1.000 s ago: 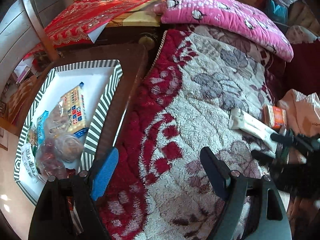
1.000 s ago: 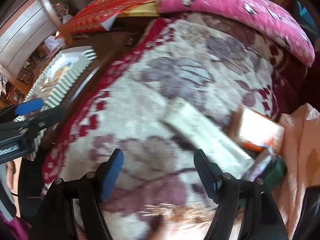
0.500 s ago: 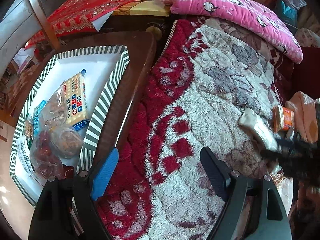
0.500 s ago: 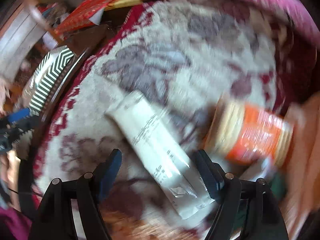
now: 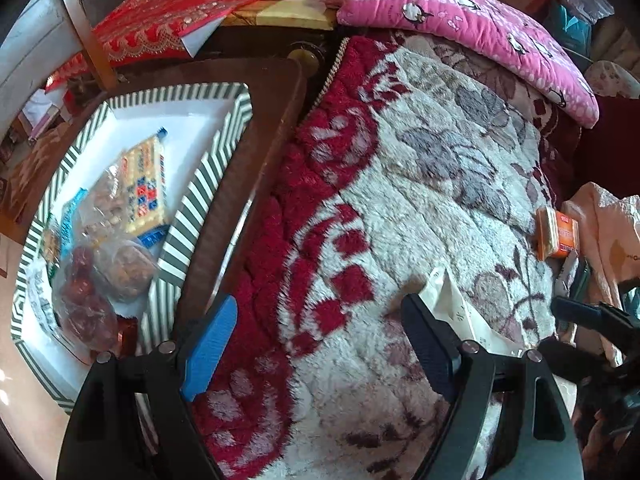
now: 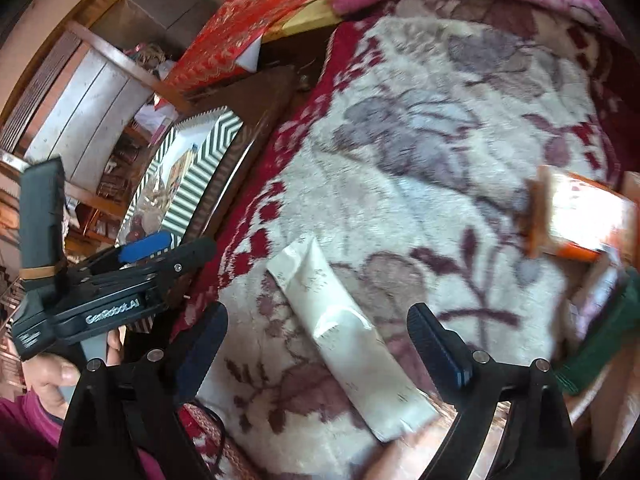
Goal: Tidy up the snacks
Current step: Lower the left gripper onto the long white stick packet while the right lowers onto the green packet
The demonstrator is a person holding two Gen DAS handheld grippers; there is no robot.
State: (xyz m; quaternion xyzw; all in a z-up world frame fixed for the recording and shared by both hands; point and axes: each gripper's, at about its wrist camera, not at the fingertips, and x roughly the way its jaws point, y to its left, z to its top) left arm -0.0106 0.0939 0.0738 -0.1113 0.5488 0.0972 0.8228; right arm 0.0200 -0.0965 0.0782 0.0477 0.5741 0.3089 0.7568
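Right gripper (image 6: 316, 344) spread wide, jaws just been opening, straddling long cream-white snack packet (image 6: 352, 340) lying diagonally on fluffy red-and-white blanket (image 6: 400, 160), pads not touching. Left gripper (image 5: 320, 344) released, empty, beside striped white tray (image 5: 200, 184). Risks: pads snag blanket pile; diagonal packet twists, slips out.

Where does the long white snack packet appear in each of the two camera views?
Left wrist: white packet, lower right, partly behind the gripper's finger.
Right wrist: white packet, bottom centre, lying between the open jaws.
Shared landmark: orange cracker pack, on the blanket's right side.
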